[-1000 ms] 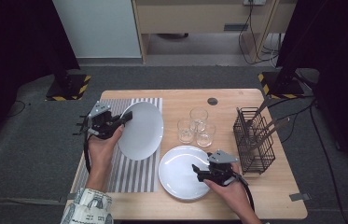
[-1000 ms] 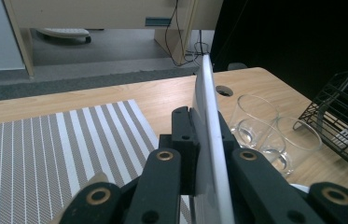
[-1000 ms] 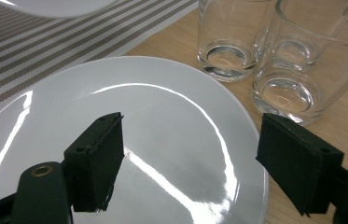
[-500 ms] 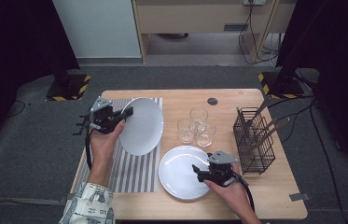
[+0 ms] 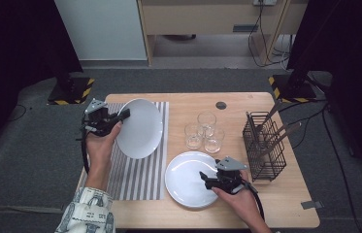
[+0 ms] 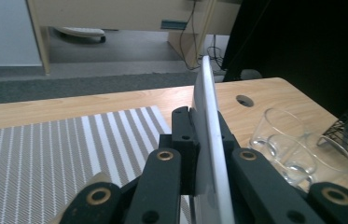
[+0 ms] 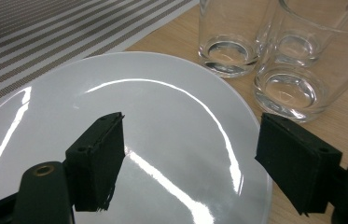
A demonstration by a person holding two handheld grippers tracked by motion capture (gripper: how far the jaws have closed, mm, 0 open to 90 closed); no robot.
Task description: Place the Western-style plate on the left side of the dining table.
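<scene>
left gripper (image 5: 120, 118): we see jaws clamped on tilted white plate (image 5: 140, 128) rim
right gripper (image 5: 206, 178): jaws wide open, empty, over flat plate (image 5: 183, 179)

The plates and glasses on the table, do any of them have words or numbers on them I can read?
No readable text: the held plate, the flat plate and the three glasses are all plain.
No readable text: the striped mat has stripes but no letters.
Too small to read: a blue-green label on the wooden furniture behind the table.
</scene>
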